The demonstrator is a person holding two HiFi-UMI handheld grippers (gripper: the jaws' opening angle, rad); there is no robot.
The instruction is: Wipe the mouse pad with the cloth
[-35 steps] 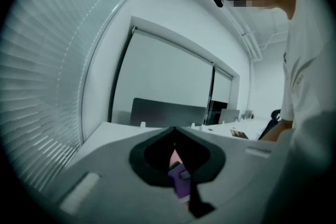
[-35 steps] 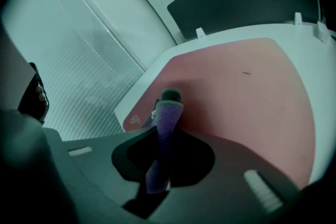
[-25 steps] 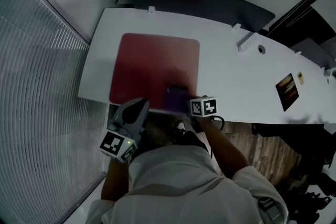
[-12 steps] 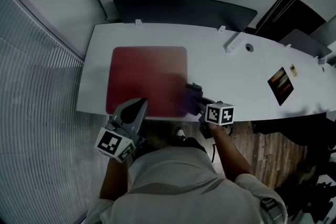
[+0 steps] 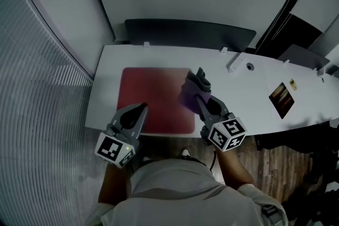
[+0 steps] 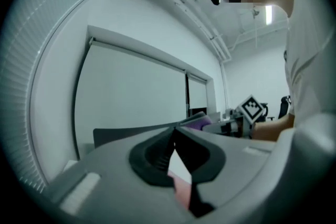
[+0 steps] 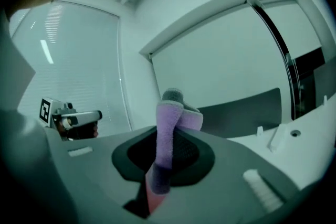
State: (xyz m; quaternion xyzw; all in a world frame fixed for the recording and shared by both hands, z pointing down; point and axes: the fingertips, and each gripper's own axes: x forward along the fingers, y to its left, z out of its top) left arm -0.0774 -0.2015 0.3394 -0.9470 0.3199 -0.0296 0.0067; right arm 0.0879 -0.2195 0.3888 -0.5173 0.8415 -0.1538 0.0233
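The right tool [image 5: 200, 93] is clamped on a soft purple cloth [image 5: 188, 96] over the right edge of the red pad [image 5: 151, 93] on the tabletop [image 5: 249, 93]; the left tool [image 5: 141, 108] hangs at the pad's near edge, tips together on nothing. The cloth looks light and floppy, likely to fold rather than push, so a grip on a bunched fold, as here, suits it.

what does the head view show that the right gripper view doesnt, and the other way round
Head view only: the whole red mouse pad and a dark card at the table's far right. Right gripper view only: up close, the right tongs clamped on the cloth. Both: the cloth, the left tongs, the white table and the dark panel behind it.
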